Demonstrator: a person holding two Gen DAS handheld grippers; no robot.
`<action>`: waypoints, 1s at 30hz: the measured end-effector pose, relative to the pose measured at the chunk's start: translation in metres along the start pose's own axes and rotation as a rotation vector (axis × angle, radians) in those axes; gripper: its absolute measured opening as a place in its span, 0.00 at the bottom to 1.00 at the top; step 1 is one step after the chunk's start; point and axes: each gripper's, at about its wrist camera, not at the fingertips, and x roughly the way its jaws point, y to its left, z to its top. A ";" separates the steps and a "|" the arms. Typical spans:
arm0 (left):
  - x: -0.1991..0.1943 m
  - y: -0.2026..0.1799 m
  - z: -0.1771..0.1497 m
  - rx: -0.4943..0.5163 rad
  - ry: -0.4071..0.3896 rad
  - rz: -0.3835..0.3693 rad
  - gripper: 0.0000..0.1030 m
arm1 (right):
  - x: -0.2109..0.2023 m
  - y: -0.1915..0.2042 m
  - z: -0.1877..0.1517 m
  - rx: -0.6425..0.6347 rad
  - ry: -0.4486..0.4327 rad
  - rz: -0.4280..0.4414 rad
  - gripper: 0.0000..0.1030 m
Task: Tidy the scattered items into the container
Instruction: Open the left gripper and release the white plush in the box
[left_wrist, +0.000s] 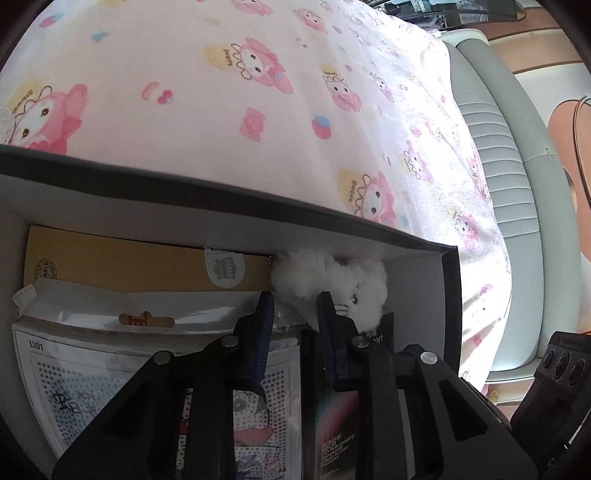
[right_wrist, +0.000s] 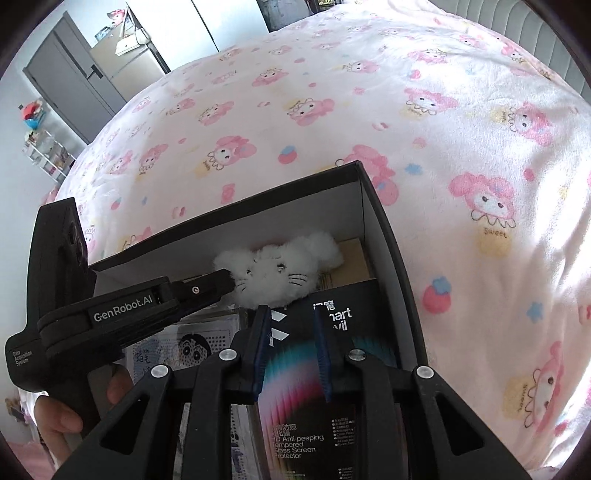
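Observation:
A black box with white inner walls (left_wrist: 221, 192) (right_wrist: 384, 229) lies on the bed. Inside it are a white fluffy cat plush (left_wrist: 332, 273) (right_wrist: 277, 269), a tan carton (left_wrist: 129, 258), a cartoon-print packet (left_wrist: 92, 362) and a black screen-protector box (right_wrist: 306, 424). My left gripper (left_wrist: 294, 301) (right_wrist: 225, 277) reaches into the box. Its jaws are narrowed to a small gap and its tips touch the plush's fur at one ear. I cannot tell whether any fur is pinched. My right gripper (right_wrist: 290, 314) hovers over the screen-protector box, jaws narrowed, with nothing between them.
The bed is covered by a pink cartoon-print sheet (right_wrist: 369, 110). A grey padded headboard (left_wrist: 491, 147) runs along its right side. A person's hand (right_wrist: 55, 417) holds the left gripper's handle. A grey door (right_wrist: 70, 70) and a wire shelf (right_wrist: 44, 147) stand beyond the bed.

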 end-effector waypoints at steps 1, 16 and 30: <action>0.002 -0.002 -0.002 0.010 0.011 -0.009 0.21 | 0.001 0.003 0.000 -0.012 -0.001 -0.014 0.19; 0.000 0.035 0.020 -0.083 -0.025 0.032 0.22 | 0.052 0.035 0.012 -0.130 0.141 0.042 0.20; 0.007 -0.010 0.010 0.131 -0.021 0.093 0.49 | 0.019 0.027 -0.002 -0.104 0.074 0.010 0.21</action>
